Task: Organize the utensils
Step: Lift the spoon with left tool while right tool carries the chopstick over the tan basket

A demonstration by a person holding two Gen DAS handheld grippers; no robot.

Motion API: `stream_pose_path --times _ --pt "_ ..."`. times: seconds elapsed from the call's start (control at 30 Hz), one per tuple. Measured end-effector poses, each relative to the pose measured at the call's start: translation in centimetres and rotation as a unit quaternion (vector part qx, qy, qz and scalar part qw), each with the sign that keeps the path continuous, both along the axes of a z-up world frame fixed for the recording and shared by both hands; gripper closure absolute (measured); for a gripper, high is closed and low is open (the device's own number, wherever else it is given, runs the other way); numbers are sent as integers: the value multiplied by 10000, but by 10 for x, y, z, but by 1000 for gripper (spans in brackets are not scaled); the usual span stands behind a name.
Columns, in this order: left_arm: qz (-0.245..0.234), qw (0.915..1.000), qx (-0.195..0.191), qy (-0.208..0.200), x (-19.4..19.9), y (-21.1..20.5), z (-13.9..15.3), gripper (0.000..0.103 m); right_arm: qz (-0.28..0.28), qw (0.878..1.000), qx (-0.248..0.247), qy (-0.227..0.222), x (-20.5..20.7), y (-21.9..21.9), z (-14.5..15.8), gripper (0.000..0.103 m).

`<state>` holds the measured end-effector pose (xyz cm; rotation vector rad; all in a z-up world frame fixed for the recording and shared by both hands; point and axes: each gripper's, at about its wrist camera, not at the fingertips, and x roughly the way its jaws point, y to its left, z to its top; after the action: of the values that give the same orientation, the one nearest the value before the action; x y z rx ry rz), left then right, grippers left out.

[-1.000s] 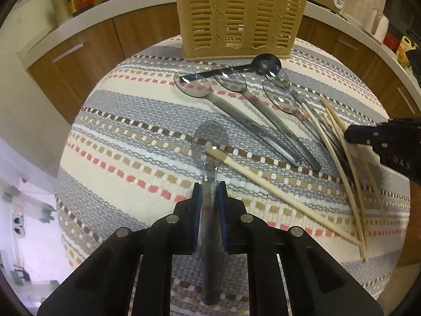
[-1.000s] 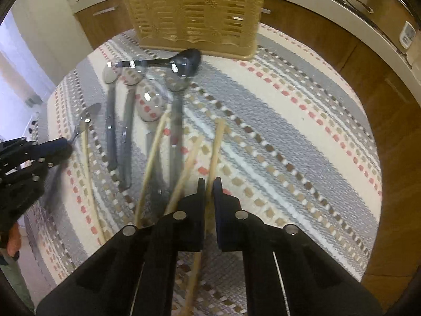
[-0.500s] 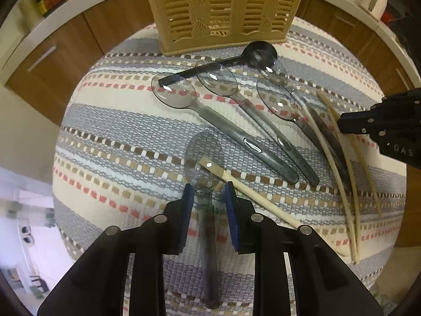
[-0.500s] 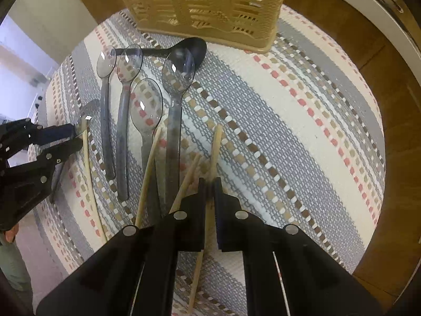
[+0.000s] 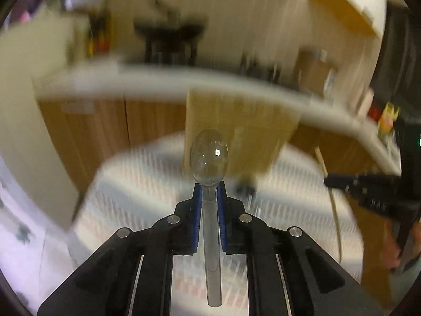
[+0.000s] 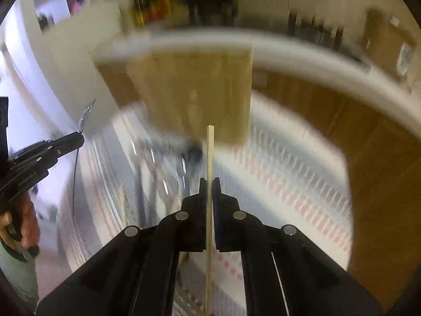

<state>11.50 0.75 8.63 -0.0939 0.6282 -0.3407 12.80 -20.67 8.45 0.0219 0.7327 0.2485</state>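
Spoon: a clear plastic spoon is held by its handle in the left gripper, bowl pointing forward, raised clear of the striped cloth.
Chopstick: a pale wooden chopstick is clamped upright between the jaws of the right gripper, its tip in line with the tan basket.
Left jaws: narrow and closing on the spoon handle, which lies between the blue pads.
Right jaws: pressed nearly together on the chopstick.
Basket: a tall tan slatted holder, seen ahead of both grippers at the far edge of the cloth (heavily blurred, so its contents cannot be told).
Remaining utensils: several more spoons are seen as smeared shapes on the cloth in front of the basket; their number cannot be told.
Progress: judged early. Two utensils are lifted but neither is yet in the basket, and the others lie unsorted.
Left hand pose: the gripper is angled downward; in the right wrist view the hand is seen wrapped around its grip at the left edge.
Right hand pose: also angled downward, seen in the left wrist view at the right edge.
Surroundings: a white-topped counter with wooden cabinet fronts curves behind the basket.
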Motion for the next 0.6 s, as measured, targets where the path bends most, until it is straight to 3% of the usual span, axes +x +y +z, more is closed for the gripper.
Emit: stream_pose_path --times 0.07,0.13,0.3,0.47,0.6 --pt "210 9978 -194 -594 4 0 30 94 -114 9986 136 -503 3 -9 28 100" --pt "405 9905 -383 -1255 11 -1 56 94 -266 9946 265 -964 8 -16 49 100" --pt "703 9730 -735 -2071 49 -15 81 94 -555 9810 638 -1744 42 -30 84 100" --pt "807 9660 -1063 -2216 102 -24 73 93 -800 9687 937 -2153 83 -45 92 100" --pt "775 9659 -982 -2265 123 -27 58 93 -1012 9590 1078 -2418 114 -49 85 100"
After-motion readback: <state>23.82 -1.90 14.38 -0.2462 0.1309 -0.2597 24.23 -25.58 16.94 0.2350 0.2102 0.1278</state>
